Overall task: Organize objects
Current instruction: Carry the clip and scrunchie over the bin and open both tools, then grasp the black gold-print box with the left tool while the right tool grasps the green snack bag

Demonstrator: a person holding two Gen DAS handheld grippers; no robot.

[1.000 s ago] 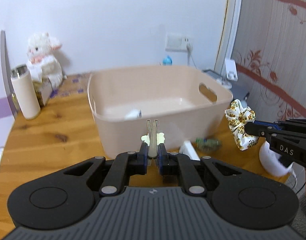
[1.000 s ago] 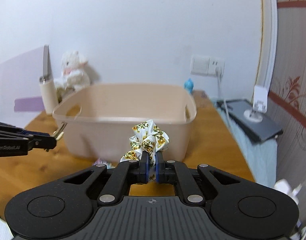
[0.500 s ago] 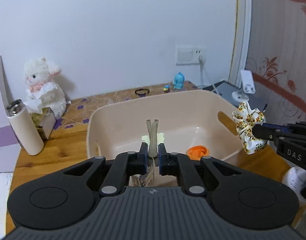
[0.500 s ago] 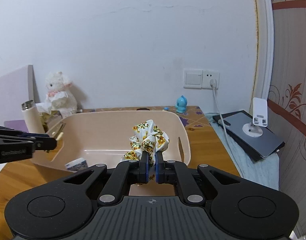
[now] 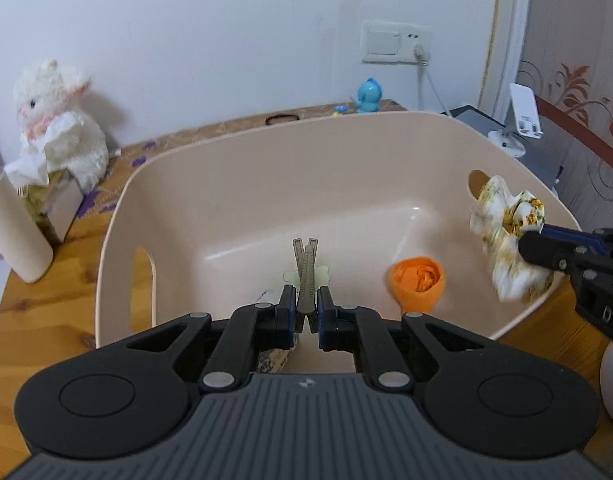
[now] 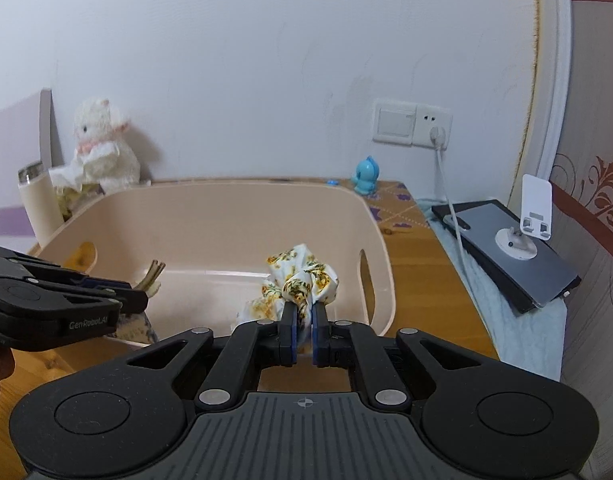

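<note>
A beige plastic bin [image 5: 266, 148] [image 6: 242, 196] stands on the wooden table. My left gripper [image 5: 306, 314] is shut on a tan hair clip [image 5: 305, 276] and holds it over the bin's near side; the clip also shows in the right wrist view [image 6: 152, 274]. My right gripper [image 6: 303, 330] is shut on a floral scrunchie [image 6: 302, 280] and holds it above the bin's right rim, also seen in the left wrist view [image 5: 506, 236]. An orange object [image 5: 417, 280] and a small packet [image 5: 272, 354] lie inside the bin.
A white plush toy [image 5: 54, 120], a tissue box [image 5: 50, 200] and a cream bottle [image 5: 14, 232] stand left of the bin. A blue figurine [image 6: 364, 174] and a black hair tie [image 5: 281, 119] lie behind it. A tablet with a white stand [image 6: 506, 248] lies at the right.
Both grippers have risen and moved forward over the bin with their objects still held. The bin's inside, with the orange object, has come into view.
</note>
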